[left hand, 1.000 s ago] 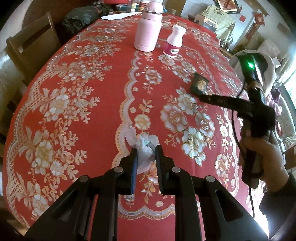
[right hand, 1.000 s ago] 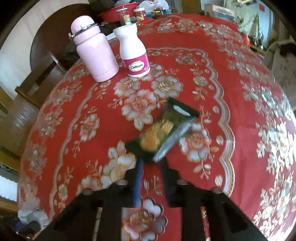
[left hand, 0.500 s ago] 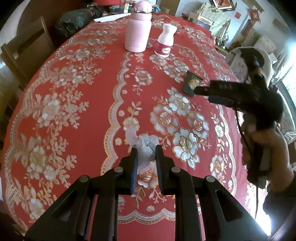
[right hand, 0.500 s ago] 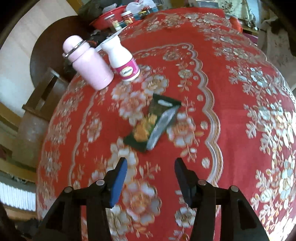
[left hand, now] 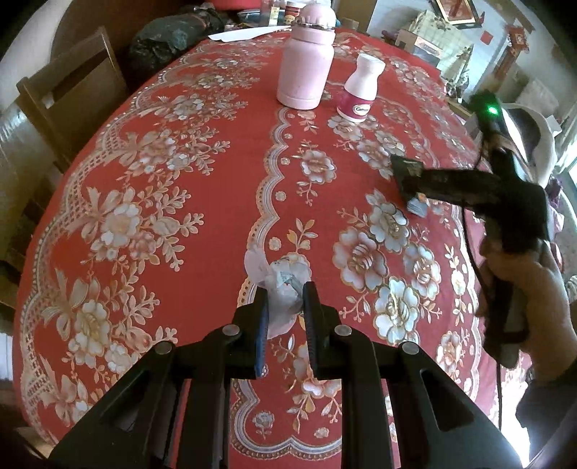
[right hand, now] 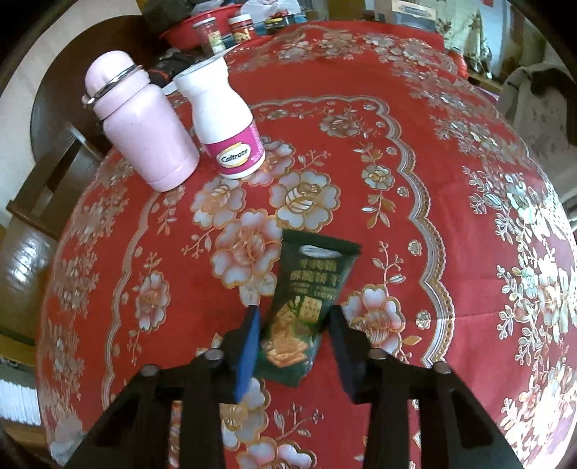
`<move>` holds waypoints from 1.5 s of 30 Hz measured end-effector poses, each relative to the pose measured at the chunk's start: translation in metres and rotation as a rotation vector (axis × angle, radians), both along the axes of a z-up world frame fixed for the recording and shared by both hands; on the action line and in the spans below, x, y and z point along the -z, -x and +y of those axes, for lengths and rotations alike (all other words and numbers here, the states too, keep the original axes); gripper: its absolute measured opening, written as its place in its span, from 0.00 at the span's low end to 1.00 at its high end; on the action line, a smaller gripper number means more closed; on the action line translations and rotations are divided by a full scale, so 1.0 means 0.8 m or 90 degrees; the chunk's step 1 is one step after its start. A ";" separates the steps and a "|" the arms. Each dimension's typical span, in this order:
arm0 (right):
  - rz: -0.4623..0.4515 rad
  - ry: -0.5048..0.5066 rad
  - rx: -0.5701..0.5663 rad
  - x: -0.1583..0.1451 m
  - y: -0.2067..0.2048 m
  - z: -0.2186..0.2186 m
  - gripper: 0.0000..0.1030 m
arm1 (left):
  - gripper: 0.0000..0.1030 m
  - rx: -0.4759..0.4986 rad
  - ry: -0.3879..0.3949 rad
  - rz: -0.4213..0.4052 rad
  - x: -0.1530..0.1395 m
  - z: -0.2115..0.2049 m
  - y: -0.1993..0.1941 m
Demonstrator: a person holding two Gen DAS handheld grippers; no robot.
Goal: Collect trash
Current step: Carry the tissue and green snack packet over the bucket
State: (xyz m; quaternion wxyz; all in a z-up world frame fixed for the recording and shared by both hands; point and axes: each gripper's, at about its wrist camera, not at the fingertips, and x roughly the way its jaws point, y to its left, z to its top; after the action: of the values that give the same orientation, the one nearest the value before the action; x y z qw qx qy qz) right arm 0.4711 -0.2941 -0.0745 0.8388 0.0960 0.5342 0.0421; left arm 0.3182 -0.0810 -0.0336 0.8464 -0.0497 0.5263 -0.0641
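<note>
My left gripper [left hand: 285,299] is shut on a crumpled white tissue [left hand: 279,285] and holds it just above the red flowered tablecloth [left hand: 162,187]. My right gripper [right hand: 294,317] is open, with its fingers on either side of a dark green cracker wrapper [right hand: 303,299] that lies flat on the cloth. In the left wrist view the right gripper [left hand: 414,187] reaches in from the right over the same wrapper [left hand: 405,167].
A pink flask [right hand: 139,126] and a white Caltrate bottle [right hand: 225,122] stand at the back of the table; they also show in the left wrist view as flask [left hand: 306,61] and bottle [left hand: 360,90]. A wooden chair [left hand: 68,93] stands at the left. Jars and a red bowl [right hand: 202,29] sit at the far edge.
My right gripper opened, drew back, then came down with its fingers around the green wrapper. My left gripper kept its hold on the tissue and shifted little.
</note>
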 end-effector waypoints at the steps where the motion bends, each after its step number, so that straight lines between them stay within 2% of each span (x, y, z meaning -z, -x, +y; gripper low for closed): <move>1: -0.004 0.005 -0.006 -0.002 0.004 -0.001 0.24 | 0.15 -0.001 -0.001 0.000 0.000 -0.002 -0.001; 5: -0.002 -0.028 -0.027 -0.006 0.030 -0.013 0.21 | 0.15 0.006 -0.002 -0.005 -0.002 -0.013 0.001; 10: 0.009 -0.089 -0.068 -0.011 0.088 -0.028 0.21 | 0.15 0.025 -0.007 -0.008 -0.005 -0.037 0.007; 15: 0.009 -0.111 -0.081 -0.014 0.150 -0.045 0.21 | 0.15 0.047 -0.013 -0.012 -0.010 -0.073 0.018; 20: -0.002 -0.104 -0.077 -0.022 0.195 -0.069 0.21 | 0.15 0.075 -0.020 -0.017 -0.014 -0.115 0.033; 34: -0.027 -0.069 0.011 -0.050 0.290 -0.204 0.21 | 0.15 0.180 0.013 -0.012 -0.026 -0.269 0.086; 45: -0.030 -0.052 0.110 -0.055 0.375 -0.326 0.21 | 0.15 0.297 0.035 -0.012 -0.036 -0.409 0.133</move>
State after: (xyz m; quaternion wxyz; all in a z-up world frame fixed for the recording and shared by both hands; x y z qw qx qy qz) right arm 0.1712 -0.5546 -0.0302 0.8469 0.1748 0.5021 -0.0066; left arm 0.2117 -0.4083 -0.0047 0.8117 0.0511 0.5139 -0.2729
